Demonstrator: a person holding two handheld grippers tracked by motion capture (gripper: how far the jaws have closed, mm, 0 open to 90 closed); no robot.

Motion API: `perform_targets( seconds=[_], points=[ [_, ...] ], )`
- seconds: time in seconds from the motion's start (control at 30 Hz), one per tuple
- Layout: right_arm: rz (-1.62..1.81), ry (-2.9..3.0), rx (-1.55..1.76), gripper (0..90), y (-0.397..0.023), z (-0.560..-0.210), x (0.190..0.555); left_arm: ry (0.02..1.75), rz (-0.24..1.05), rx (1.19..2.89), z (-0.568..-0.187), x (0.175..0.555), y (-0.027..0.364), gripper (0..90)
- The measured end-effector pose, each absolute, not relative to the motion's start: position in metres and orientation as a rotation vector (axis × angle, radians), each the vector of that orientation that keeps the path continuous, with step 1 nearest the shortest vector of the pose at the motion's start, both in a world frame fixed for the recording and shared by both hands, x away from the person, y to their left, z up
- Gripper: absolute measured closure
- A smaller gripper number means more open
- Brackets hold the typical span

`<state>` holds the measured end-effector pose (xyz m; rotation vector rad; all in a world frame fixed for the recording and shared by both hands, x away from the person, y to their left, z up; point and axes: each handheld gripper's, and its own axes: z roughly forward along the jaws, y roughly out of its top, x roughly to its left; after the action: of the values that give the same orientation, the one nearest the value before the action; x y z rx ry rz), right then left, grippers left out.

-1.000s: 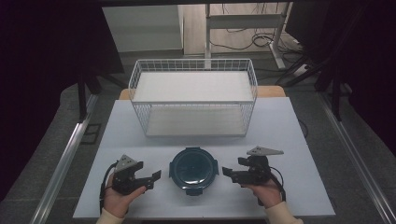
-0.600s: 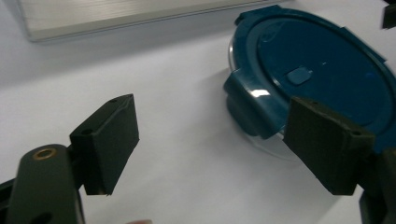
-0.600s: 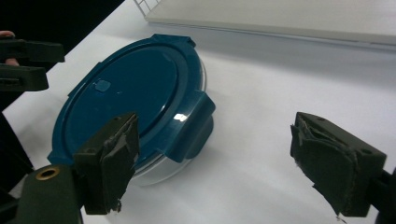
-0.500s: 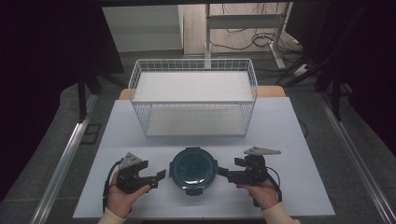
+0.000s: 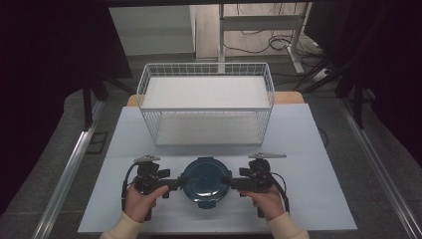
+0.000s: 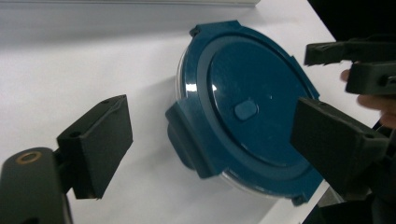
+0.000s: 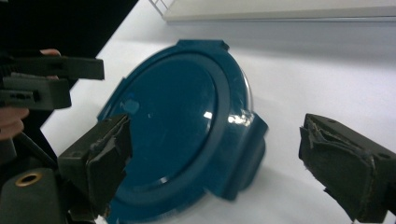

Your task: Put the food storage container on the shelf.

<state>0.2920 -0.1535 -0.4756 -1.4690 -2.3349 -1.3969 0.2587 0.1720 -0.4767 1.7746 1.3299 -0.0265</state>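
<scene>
A round clear container with a dark blue clip-on lid (image 5: 205, 181) sits on the white table (image 5: 308, 149) near its front edge. My left gripper (image 5: 180, 182) reaches its left side, and my right gripper (image 5: 225, 180) its right side. In the left gripper view the jaws (image 6: 210, 135) stand wide apart around a lid clip (image 6: 184, 140) without touching it, and they have just been opening. In the right gripper view the jaws (image 7: 224, 158) straddle the opposite clip (image 7: 245, 154) with gaps on both sides, and they too have just been opening.
A white wire basket (image 5: 206, 107) with a pale floor stands behind the container, at the middle of the table. Bare table lies to the left and right of my hands. Dark curtains and metal rails flank the table.
Both hands have moved inward toward the container, so each gripper's jaws now reach its rim. The container has not moved.
</scene>
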Motion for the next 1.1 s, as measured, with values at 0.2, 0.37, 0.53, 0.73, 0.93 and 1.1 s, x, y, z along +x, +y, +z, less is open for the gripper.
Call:
perform_targets(
  seconds=[0.2,0.37,0.53,0.73,0.93,1.1],
  points=[
    [-1.361,-2.31,-1.462,8.5,-0.142,-0.49,0.293,1.342,-0.112,1.733,-0.491,0.258,0.174,10.7],
    [-1.307,-2.291,-1.473,8.4,-0.145,-0.499,0.297,1.345,-0.175,1.714,-0.501,0.265,0.169,10.7],
    [-1.31,-2.23,-1.474,8.9,-0.142,-0.502,0.298,1.351,-0.268,1.66,-0.51,0.266,0.166,11.3],
    [-1.29,-2.172,-1.491,12.8,-0.135,-0.511,0.295,1.355,-0.298,1.651,-0.517,0.269,0.162,12.8],
    [-1.288,-2.108,-1.498,16.3,-0.135,-0.515,0.296,1.349,-0.379,1.614,-0.524,0.272,0.158,16.9],
    [-1.276,-2.056,-1.526,21.6,-0.14,-0.515,0.296,1.361,-0.38,1.619,-0.526,0.273,0.159,24.5]
  ],
)
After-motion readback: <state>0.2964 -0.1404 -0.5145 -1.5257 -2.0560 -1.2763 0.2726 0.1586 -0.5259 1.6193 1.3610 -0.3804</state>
